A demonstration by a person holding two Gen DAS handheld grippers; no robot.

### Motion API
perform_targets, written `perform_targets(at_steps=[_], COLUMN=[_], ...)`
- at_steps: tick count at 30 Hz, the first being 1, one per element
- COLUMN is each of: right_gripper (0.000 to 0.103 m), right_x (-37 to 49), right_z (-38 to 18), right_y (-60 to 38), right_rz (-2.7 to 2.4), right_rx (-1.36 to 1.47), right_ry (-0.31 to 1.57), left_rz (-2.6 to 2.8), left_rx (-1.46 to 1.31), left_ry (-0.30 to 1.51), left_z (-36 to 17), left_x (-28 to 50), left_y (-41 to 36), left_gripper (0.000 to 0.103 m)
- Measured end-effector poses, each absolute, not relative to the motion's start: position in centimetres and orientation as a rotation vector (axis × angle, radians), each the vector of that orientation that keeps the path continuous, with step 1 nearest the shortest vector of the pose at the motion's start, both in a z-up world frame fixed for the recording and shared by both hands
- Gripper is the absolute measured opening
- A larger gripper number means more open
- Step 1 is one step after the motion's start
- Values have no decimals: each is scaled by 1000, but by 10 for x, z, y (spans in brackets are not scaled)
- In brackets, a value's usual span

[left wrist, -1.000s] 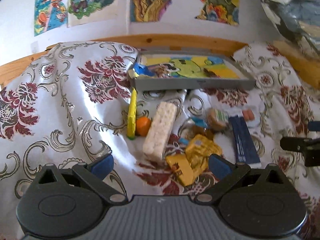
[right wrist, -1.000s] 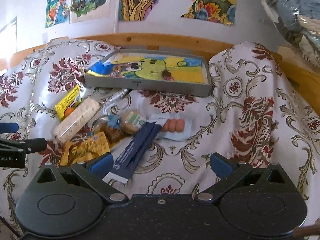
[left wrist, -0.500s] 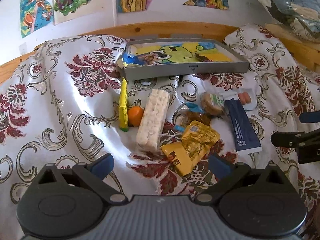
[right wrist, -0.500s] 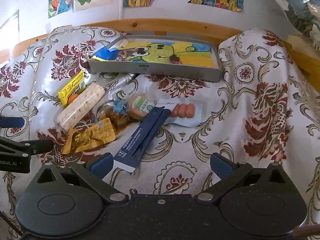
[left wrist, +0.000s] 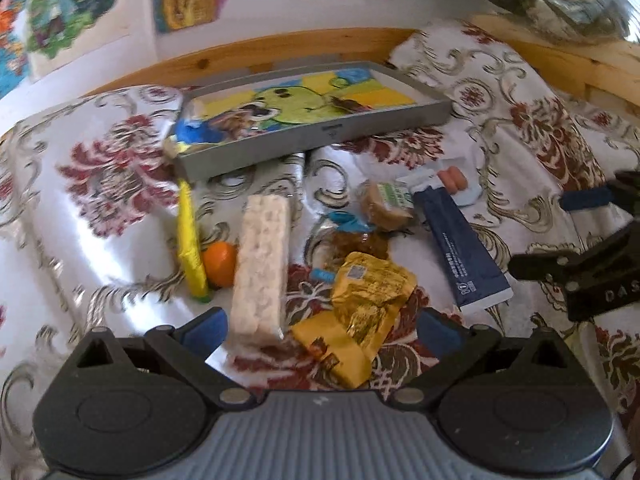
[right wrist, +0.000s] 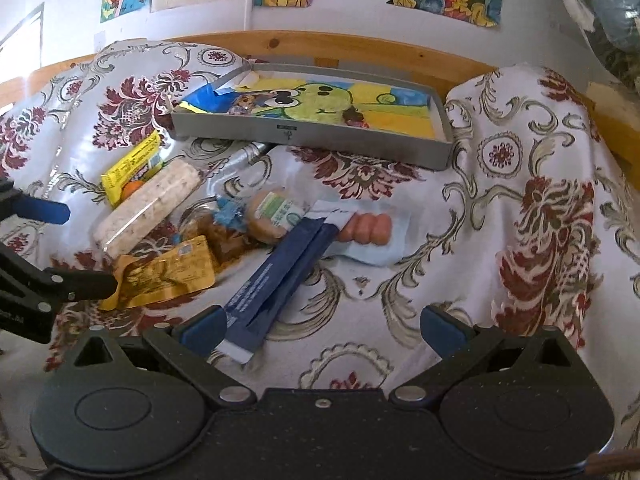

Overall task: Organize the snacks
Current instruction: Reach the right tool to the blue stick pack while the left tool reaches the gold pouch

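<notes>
Hovering wide open & empty, left gripper [left wrist: 320, 326] and right gripper [right wrist: 320, 326] face snacks on floral cloth below grey tray [right wrist: 312, 136]; long pale rice-cracker bar in clear wrap [left wrist: 262, 268] prob light, brittle, slippery, so pinch mid-length, gently.

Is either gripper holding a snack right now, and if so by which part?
Nothing is held. The left gripper and right gripper are both open, above the snacks. The rice cracker bar and navy sachet lie loose on the cloth.

Both wrist views low, side by side, facing the tray [left wrist: 316, 136], sharing snacks [right wrist: 160, 272]
</notes>
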State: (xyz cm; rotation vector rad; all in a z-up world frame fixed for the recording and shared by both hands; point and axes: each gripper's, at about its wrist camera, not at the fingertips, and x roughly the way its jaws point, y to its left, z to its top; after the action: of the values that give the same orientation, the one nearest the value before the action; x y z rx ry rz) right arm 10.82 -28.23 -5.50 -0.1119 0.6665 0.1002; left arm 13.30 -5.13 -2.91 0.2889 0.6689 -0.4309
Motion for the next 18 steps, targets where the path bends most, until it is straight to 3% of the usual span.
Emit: perform_targets(at_steps=[14,18], right_gripper=[102,97], right_x=[160,175], right_z=[-72,-82], right_y=[-258,-251], right_rz=[145,154], right_rx=[-194,-156], right_ry=[642,690], left_rz=[-594,-603], left_rx=[485,471], left_ry=[724,766], left_z=[-42,-47], left_x=[152,162], left_y=[-78,-80], left_gripper=[102,102])
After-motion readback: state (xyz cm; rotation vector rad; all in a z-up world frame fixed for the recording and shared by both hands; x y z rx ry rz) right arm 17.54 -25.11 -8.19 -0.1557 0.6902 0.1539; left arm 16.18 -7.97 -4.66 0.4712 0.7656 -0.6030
